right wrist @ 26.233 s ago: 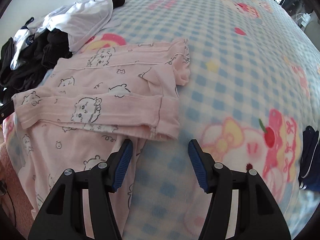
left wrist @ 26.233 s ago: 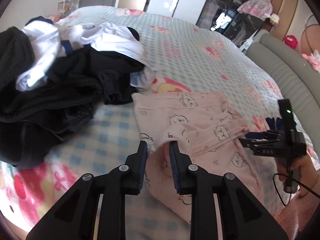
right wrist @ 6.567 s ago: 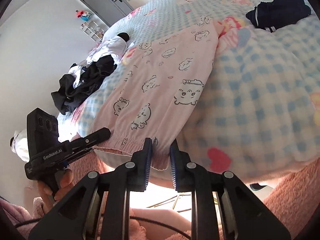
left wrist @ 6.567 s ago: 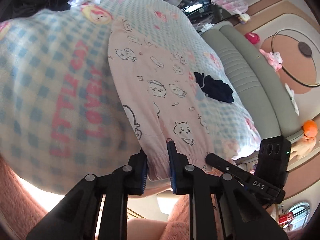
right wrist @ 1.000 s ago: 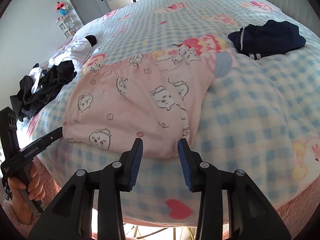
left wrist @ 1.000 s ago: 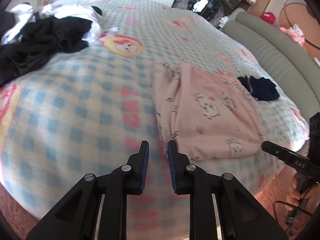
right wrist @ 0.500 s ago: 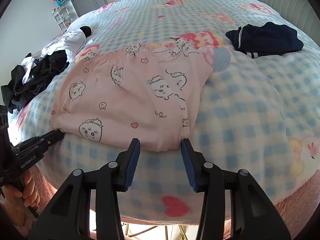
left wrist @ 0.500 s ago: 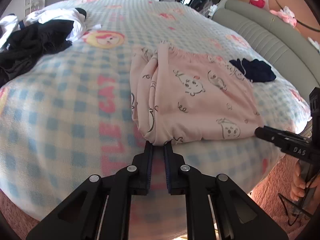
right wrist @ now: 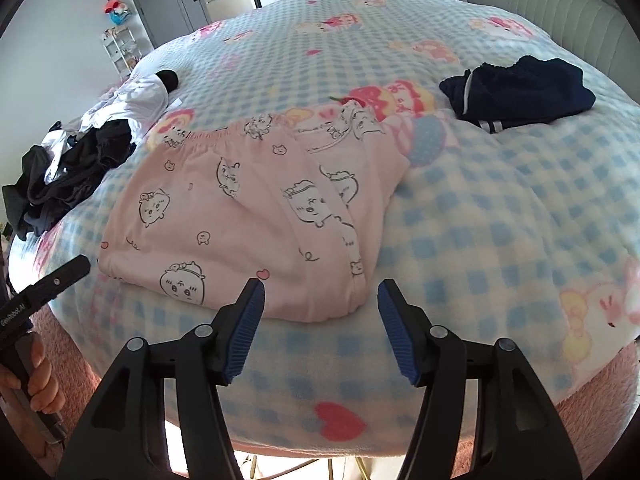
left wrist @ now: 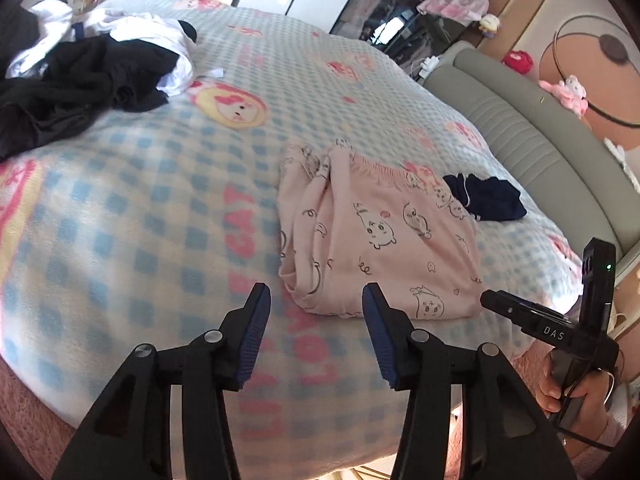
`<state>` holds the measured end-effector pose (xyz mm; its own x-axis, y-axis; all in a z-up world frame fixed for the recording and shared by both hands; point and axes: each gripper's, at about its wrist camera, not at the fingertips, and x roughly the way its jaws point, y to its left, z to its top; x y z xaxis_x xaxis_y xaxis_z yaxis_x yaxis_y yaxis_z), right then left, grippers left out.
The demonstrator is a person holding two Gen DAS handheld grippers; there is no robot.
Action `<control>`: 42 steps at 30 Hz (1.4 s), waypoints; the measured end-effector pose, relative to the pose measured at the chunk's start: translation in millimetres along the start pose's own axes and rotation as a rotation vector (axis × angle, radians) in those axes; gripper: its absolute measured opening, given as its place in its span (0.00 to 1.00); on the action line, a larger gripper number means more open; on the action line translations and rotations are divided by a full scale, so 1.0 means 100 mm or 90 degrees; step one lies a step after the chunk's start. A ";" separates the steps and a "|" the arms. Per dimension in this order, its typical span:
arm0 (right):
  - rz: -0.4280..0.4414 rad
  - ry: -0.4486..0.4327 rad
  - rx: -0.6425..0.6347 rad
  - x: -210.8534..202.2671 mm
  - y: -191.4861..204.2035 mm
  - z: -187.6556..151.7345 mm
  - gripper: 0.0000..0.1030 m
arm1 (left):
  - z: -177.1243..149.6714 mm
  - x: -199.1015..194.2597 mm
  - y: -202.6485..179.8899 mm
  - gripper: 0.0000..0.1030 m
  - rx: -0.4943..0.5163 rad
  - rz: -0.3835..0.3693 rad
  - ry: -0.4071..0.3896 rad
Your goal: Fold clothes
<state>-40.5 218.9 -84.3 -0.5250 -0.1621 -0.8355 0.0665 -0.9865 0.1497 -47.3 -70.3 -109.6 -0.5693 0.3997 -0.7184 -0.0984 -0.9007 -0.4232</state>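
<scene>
The folded pink pyjama trousers [right wrist: 256, 216] lie flat on the bed [right wrist: 500, 208], near its near edge, on the blue-and-white checked blanket. In the right wrist view the bundle's long axis runs from near left to far right, with the gathered elastic waistband along the far edge, pointing away toward the middle of the bed, and the folded edge nearest the cameras. The left hand-held gripper [left wrist: 316, 300] hovers just short of the near left corner of the trousers, its 2 blue pads spread wide and holding nothing. The right hand-held gripper [right wrist: 320, 300] sits at the near right corner, also wide open and empty, apart from the cloth. A small navy garment [right wrist: 520, 92] lies far right of the trousers, well apart. A heap of black and white clothes [right wrist: 72, 160] is far left
</scene>
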 end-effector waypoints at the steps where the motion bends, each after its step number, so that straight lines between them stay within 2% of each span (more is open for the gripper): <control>1: 0.001 0.009 0.003 0.05 0.01 -0.02 0.59 | -0.01 0.10 -0.02 0.41 -0.001 0.015 0.017; 2: -0.007 0.021 0.006 0.11 0.01 -0.04 0.59 | -0.03 0.20 -0.01 0.31 -0.007 0.041 0.033; 3: -0.023 0.036 0.006 0.17 0.01 -0.07 0.59 | -0.06 0.27 0.00 0.26 -0.025 0.062 0.038; 4: -0.037 0.047 0.005 0.22 -0.01 -0.10 0.59 | -0.10 0.28 0.03 0.16 -0.049 0.066 0.031; 5: -0.040 0.049 0.008 0.23 -0.03 -0.12 0.58 | -0.11 0.27 0.02 0.11 -0.058 0.068 0.021; 7: -0.042 0.044 0.015 0.22 -0.08 -0.13 0.57 | -0.10 0.16 -0.07 0.07 -0.031 0.102 -0.011; 9: -0.075 0.037 0.014 0.18 -0.17 -0.10 0.57 | -0.05 0.02 -0.04 0.02 -0.031 0.146 -0.033; 10: -0.093 0.034 0.014 0.16 -0.22 -0.08 0.57 | -0.03 -0.04 -0.01 0.02 -0.037 0.169 -0.041; 11: -0.099 0.032 0.022 0.13 -0.28 -0.06 0.57 | 0.01 -0.11 0.05 0.02 -0.045 0.170 -0.043; 13: -0.082 0.024 0.052 0.05 -0.37 -0.02 0.58 | 0.09 -0.20 0.16 0.03 -0.059 0.129 -0.038; 15: -0.062 0.002 0.030 -0.01 -0.26 0.03 0.59 | 0.16 -0.24 0.12 0.08 -0.035 0.079 -0.038; 17: -0.039 -0.019 -0.002 -0.06 -0.12 0.07 0.59 | 0.20 -0.13 -0.03 0.34 0.002 0.051 -0.030; 19: -0.024 -0.015 -0.021 0.02 0.00 0.07 0.59 | 0.24 0.03 -0.15 0.36 0.027 0.026 -0.017; 20: -0.028 -0.007 -0.022 0.10 0.03 0.04 0.59 | 0.25 0.13 -0.15 0.36 0.027 0.040 -0.004; 21: -0.043 0.004 -0.017 0.21 0.01 -0.01 0.58 | 0.25 0.23 -0.14 0.36 0.025 0.076 0.011; 22: -0.058 0.016 -0.012 0.32 -0.01 -0.05 0.58 | 0.24 0.32 -0.10 0.38 0.020 0.136 0.028; 23: -0.062 0.021 -0.001 0.36 -0.05 -0.09 0.58 | 0.23 0.35 -0.02 0.38 0.005 0.165 0.034; 24: -0.054 0.021 0.015 0.35 -0.12 -0.11 0.57 | 0.22 0.32 0.06 0.35 -0.016 0.151 0.028; 25: -0.054 0.015 0.030 0.29 -0.18 -0.11 0.57 | 0.21 0.29 0.15 0.24 -0.036 0.138 0.022; 28: -0.077 -0.038 0.032 0.01 -0.17 -0.03 0.59 | 0.17 0.19 0.40 0.24 -0.098 0.096 0.004; 30: -0.034 -0.049 0.020 -0.09 -0.04 0.03 0.60 | 0.14 0.13 0.57 0.24 -0.139 0.068 -0.008; 33: 0.073 -0.023 -0.003 -0.04 0.28 0.13 0.60 | 0.17 0.16 0.49 0.25 -0.115 0.011 -0.005; 35: 0.121 -0.004 -0.044 0.06 0.61 0.15 0.60 | 0.18 0.19 0.37 0.25 -0.079 -0.003 0.004; 38: 0.128 0.013 -0.131 0.18 1.13 0.14 0.60 | 0.17 0.28 0.27 0.25 -0.043 -0.021 0.037; 40: 0.137 0.019 -0.168 0.26 1.37 0.16 0.60 | 0.17 0.32 0.32 0.25 -0.042 -0.078 0.068; 42: 0.147 0.031 -0.175 0.37 1.51 0.23 0.60 | 0.22 0.27 0.41 0.25 -0.064 -0.133 0.064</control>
<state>-69.6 64.1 -80.8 -0.4290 -0.3763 -0.8212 0.4079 -0.8919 0.1955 -84.7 -99.6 -134.5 -0.4606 0.5950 -0.6587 -0.1203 -0.7771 -0.6178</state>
